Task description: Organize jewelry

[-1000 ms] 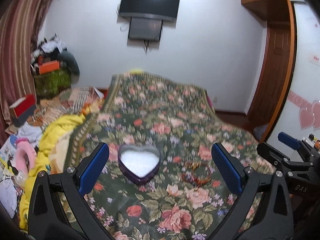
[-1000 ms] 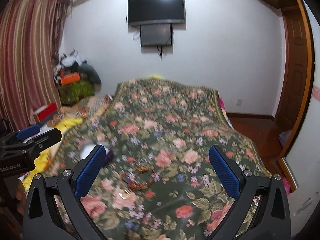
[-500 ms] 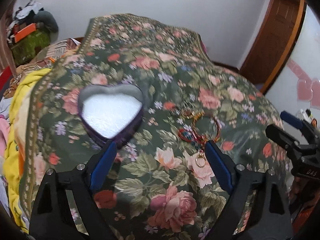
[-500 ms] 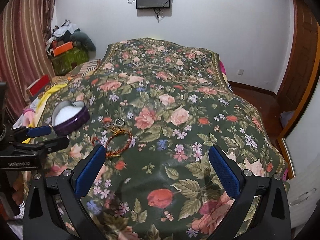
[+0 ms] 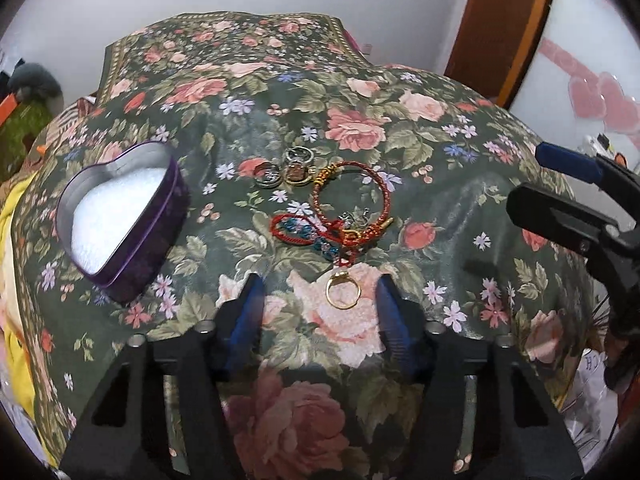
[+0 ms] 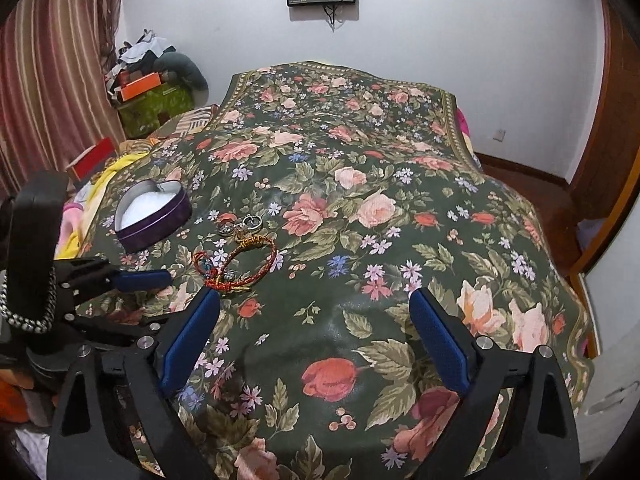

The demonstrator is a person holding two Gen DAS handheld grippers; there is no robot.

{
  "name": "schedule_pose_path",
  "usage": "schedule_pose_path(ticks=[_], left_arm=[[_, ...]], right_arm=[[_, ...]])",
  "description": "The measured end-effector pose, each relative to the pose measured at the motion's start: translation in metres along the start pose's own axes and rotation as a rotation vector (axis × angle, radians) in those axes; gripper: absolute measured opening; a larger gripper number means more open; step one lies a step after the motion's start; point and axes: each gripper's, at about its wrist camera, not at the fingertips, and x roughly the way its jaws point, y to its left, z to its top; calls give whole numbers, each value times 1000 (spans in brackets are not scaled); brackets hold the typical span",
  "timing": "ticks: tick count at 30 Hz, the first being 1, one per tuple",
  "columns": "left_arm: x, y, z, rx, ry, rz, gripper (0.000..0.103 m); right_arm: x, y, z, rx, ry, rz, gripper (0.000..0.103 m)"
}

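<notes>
A purple heart-shaped tin (image 5: 120, 216) with a white lining lies open on the floral bedspread; it also shows in the right wrist view (image 6: 152, 214). Right of it lie three small rings (image 5: 286, 168), a red and gold braided bracelet (image 5: 352, 200), a red cord bracelet with blue beads (image 5: 304, 232) and a gold ring (image 5: 343, 290). My left gripper (image 5: 320, 300) is open, low over the bed, its fingers either side of the gold ring without touching it. My right gripper (image 6: 316, 344) is open and empty, right of the jewelry (image 6: 240, 256).
The floral bedspread (image 6: 360, 200) covers the whole bed. Yellow bedding (image 6: 112, 168) and clutter (image 6: 148, 80) lie along the left side by a striped curtain. A wooden door (image 5: 504, 28) stands at the right. The right gripper shows at the left wrist view's right edge (image 5: 580, 196).
Both grippers have tilted down and moved closer to the bed. The left gripper has narrowed and come down around the gold ring. The jewelry has not moved.
</notes>
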Motion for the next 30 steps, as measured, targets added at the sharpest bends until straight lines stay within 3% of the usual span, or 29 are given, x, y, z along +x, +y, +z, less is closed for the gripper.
schedule_pose_path(ticks=[8, 13, 18, 22, 30], left_arm=[[4, 2, 1, 24, -6, 2, 17], [-1, 15, 3, -30, -9, -38, 17], [-10, 33, 5, -88, -42, -40, 17], [-17, 37, 6, -88, -70, -21, 17], [-20, 40, 3, -81, -93, -14, 17]], right_arm=[[3, -4, 2, 44, 24, 67, 94], [14, 5, 7, 13, 60, 111, 84], [25, 19, 13, -25, 82, 145, 82], [36, 28, 16, -40, 120, 188, 66], [60, 44, 13, -66, 215, 218, 56]])
